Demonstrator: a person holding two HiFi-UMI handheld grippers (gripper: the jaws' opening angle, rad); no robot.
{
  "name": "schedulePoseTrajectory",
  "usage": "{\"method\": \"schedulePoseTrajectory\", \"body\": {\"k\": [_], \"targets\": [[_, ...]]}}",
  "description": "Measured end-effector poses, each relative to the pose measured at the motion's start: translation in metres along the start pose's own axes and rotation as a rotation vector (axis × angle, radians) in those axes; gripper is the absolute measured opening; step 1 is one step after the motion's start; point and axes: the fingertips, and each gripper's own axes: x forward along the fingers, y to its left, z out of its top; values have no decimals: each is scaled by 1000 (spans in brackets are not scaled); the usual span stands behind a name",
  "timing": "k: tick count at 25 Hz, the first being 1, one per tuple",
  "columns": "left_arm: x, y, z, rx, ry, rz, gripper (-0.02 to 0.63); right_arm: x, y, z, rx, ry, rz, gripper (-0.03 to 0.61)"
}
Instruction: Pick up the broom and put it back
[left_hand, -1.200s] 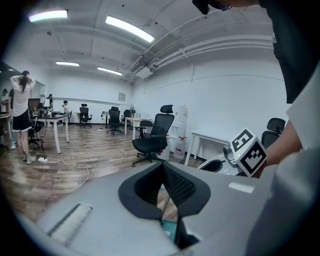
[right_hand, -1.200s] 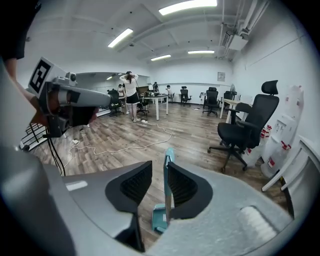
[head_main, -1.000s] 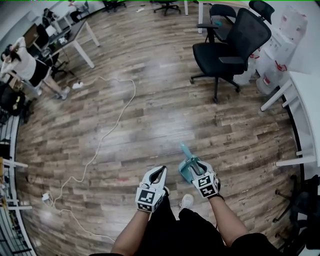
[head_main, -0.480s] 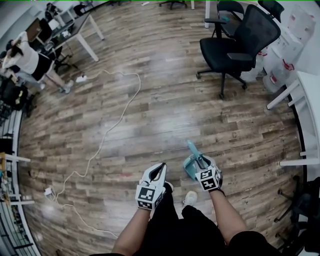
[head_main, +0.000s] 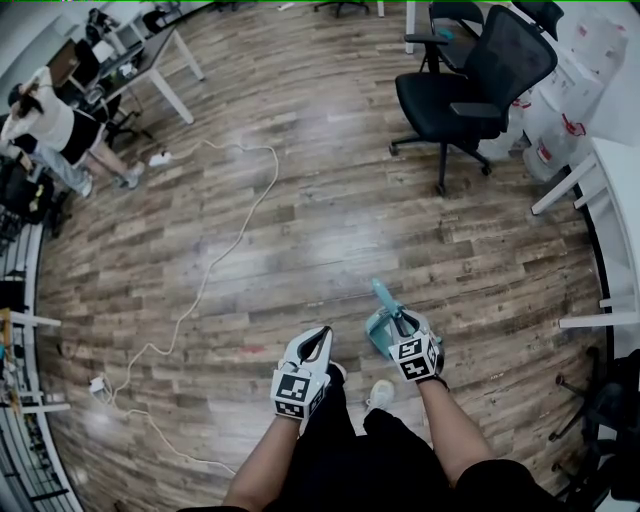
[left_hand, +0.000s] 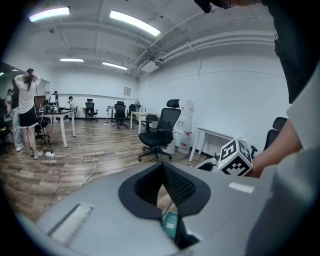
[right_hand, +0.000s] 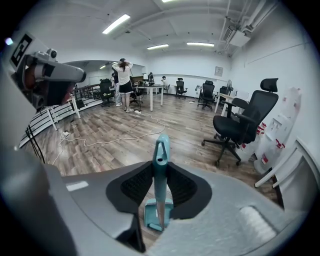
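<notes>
1. Notably, the broom (right_hand: 161, 147) is a small teal hand broom. Its handle stands upright between the jaws of the right claw (right_hand: 160, 167), and its teal base rests on the floor (right_hand: 190, 125) directly beneath that claw.
2. Right claw: the jaws are closing on the handle, just below its holed tip. Both pads appear to lie against its sides.
3. Left claw (left_hand: 163, 170): tips pressed together, nothing between them. It is held just beside the right claw and takes no part.
4. Handling, as judged: moulded plastic, light, stiff and not fragile. The smooth handle may pivot or slip in a two-point pinch, so a hold lower on the shaft, nearer the base, would swing less.
5. Whether the base is bristles alone or a docked dustpan cannot be determined. If it is a dustpan, it may drop away on lifting.
6. Surroundings: a black office chair (right_hand: 240, 125) stands well ahead and to the right of the right claw. A white table (right_hand: 295, 160) lies at the far right. A white cable (right_hand: 115, 140) trails across the floor ahead and to the left.
7. Obstructions: the wearer's shoe (head_main: 374, 400) sits just behind the base. Nothing else is near the right claw.
</notes>
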Motion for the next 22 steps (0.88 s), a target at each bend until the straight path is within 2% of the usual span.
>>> {"method": "schedulePoseTrajectory", "body": {"k": [7,22], "targets": [[-3,-2,0,3,-4,5,17,-15,3,-7,-3,-22,-4,89],[2,-39,-4,49,4,-50,17,-51,10,-30,-17,-45,9,89]]}}
